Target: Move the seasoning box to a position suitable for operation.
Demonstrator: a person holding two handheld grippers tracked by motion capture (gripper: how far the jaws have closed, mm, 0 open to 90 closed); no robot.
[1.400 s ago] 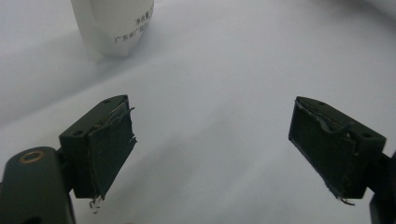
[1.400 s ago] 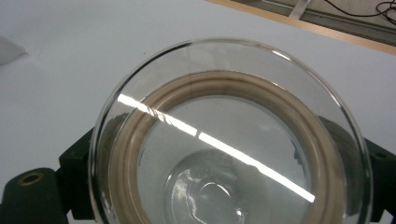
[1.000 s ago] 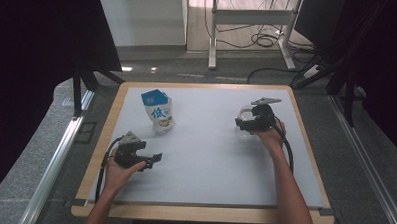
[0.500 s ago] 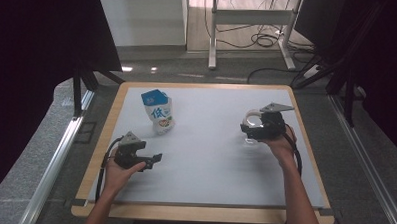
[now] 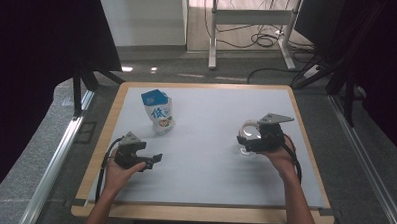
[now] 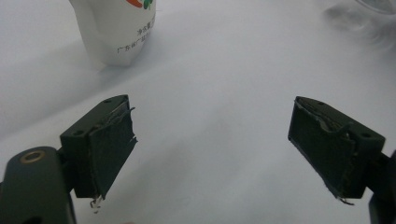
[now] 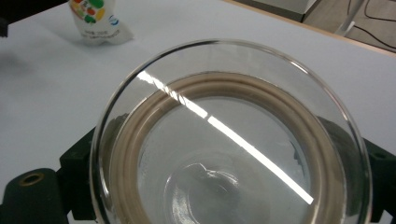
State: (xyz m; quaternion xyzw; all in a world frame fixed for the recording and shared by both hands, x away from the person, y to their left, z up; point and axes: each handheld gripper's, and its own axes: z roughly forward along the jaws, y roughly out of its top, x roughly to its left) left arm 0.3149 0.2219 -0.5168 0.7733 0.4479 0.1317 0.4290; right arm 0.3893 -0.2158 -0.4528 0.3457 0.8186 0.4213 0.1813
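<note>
A white pouch with a blue top [image 5: 158,110] stands upright at the table's back left; its base shows in the left gripper view [image 6: 116,32] and it appears far off in the right gripper view [image 7: 95,18]. A clear glass jar [image 7: 229,140] with a tan ring sits between the jaws of my right gripper [image 5: 249,142], which is shut on it at the table's right. My left gripper [image 5: 155,159] rests low at the front left, open, with nothing between its pads [image 6: 109,154].
The white tabletop [image 5: 204,172] has a wooden rim. Dark frame posts [image 5: 79,93] stand off the left edge, and a desk with cables [image 5: 254,39] is on the floor beyond the far edge.
My right gripper has moved nearer to the person and slightly right with the jar in it. The left gripper and the pouch have stayed put.
</note>
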